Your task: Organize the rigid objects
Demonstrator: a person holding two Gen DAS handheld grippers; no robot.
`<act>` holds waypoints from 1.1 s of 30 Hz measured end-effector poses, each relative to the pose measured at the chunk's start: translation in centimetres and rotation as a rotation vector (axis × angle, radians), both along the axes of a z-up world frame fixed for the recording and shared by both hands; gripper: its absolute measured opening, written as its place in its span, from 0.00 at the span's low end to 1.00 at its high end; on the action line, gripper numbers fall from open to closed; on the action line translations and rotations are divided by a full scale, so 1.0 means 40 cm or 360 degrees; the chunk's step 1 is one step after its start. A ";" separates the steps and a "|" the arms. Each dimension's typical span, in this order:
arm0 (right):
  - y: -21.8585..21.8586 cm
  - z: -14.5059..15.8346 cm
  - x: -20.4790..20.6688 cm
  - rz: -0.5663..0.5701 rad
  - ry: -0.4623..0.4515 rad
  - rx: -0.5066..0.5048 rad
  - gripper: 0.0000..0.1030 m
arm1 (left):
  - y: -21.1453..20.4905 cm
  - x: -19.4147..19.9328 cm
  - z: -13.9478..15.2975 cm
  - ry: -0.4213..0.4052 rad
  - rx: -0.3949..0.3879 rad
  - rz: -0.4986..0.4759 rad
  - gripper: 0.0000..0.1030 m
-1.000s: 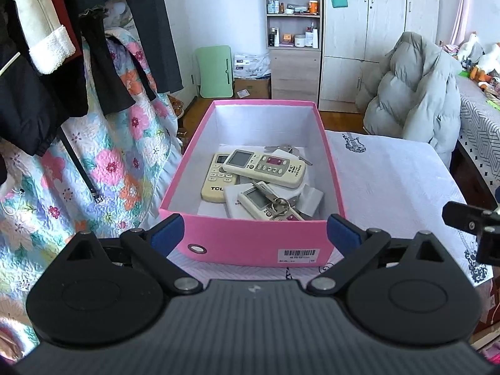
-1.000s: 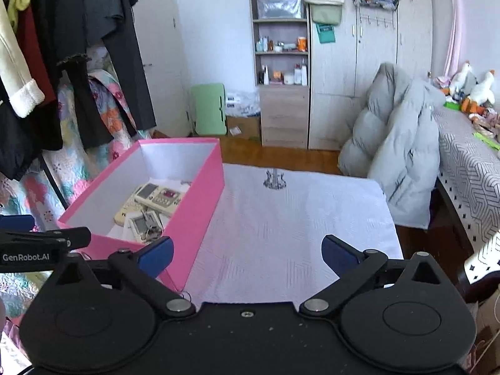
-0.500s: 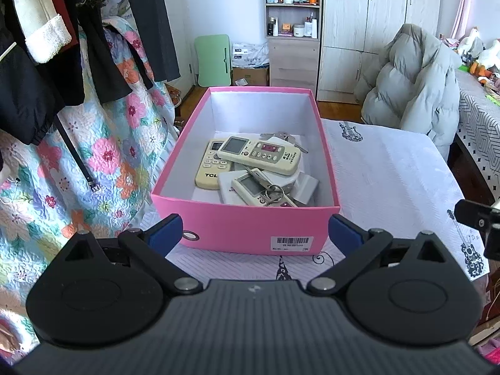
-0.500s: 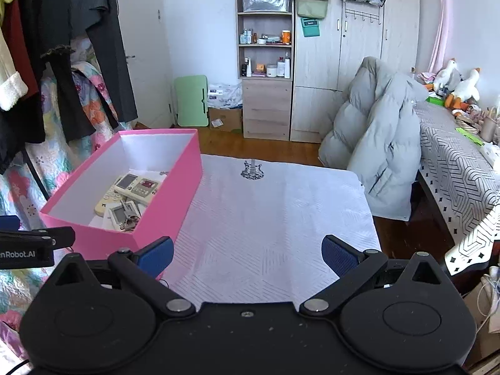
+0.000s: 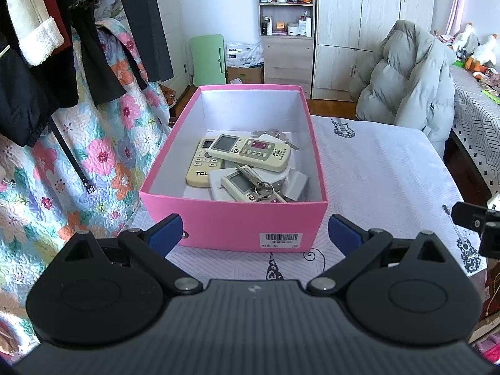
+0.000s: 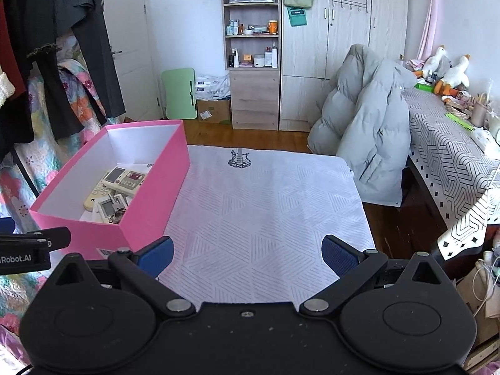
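A pink box (image 5: 237,228) stands at the left of the white-clothed table (image 5: 381,168); it also shows in the right wrist view (image 6: 156,187). Inside lie several cream and white remote controls (image 5: 250,151) and a bunch of keys (image 5: 261,189). My left gripper (image 5: 253,234) is open and empty, just in front of the box's near wall. My right gripper (image 6: 247,254) is open and empty above the table's near edge, right of the box. Part of the right gripper shows at the edge of the left wrist view (image 5: 478,225).
Hanging clothes and a floral quilt (image 5: 62,156) are close on the left. A grey puffer jacket (image 6: 365,134) sits on a chair beyond the table. A patterned-cloth table (image 6: 453,156) with toys stands at the right. Shelf and wardrobe (image 6: 253,62) are at the back.
Both grippers have drawn back and risen from the box and table, so more of the box's front wall and the table shows. Both stay open and empty.
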State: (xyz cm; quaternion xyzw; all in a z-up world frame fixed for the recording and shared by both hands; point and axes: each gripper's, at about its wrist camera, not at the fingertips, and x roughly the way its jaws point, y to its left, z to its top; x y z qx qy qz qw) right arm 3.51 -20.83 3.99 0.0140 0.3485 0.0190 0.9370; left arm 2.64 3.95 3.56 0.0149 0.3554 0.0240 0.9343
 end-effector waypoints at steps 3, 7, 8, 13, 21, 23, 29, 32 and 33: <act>-0.001 -0.002 -0.001 -0.0002 0.0003 -0.0009 0.99 | -0.006 -0.001 -0.001 -0.0002 0.0003 -0.0001 0.98; 0.000 -0.001 -0.004 0.0009 -0.0012 -0.0013 0.99 | -0.008 -0.001 -0.002 -0.0002 0.0006 -0.0001 0.98; 0.001 0.000 -0.004 0.0010 -0.0011 -0.0019 0.99 | -0.007 -0.001 -0.002 0.0002 0.0003 -0.0001 0.98; 0.000 -0.003 0.000 0.0004 0.0005 -0.0017 0.99 | -0.013 -0.002 -0.007 0.0008 -0.0011 -0.0019 0.98; 0.001 -0.010 0.007 -0.0019 0.0024 -0.0030 0.99 | -0.007 -0.012 0.007 -0.0050 -0.0022 -0.0012 1.00; 0.002 -0.012 0.010 -0.0033 0.0033 -0.0035 0.99 | -0.005 -0.012 0.004 -0.0058 -0.0018 0.0005 1.00; 0.002 -0.015 0.010 -0.0053 0.0051 -0.0052 0.99 | 0.003 0.001 -0.011 -0.0035 -0.0026 0.0030 1.00; 0.000 -0.015 0.012 -0.0055 0.0054 -0.0048 0.99 | 0.000 0.001 -0.015 -0.0038 0.0011 0.0048 1.00; 0.001 -0.016 0.012 -0.0056 0.0056 -0.0049 0.99 | -0.002 0.001 -0.014 -0.0041 0.0025 0.0051 1.00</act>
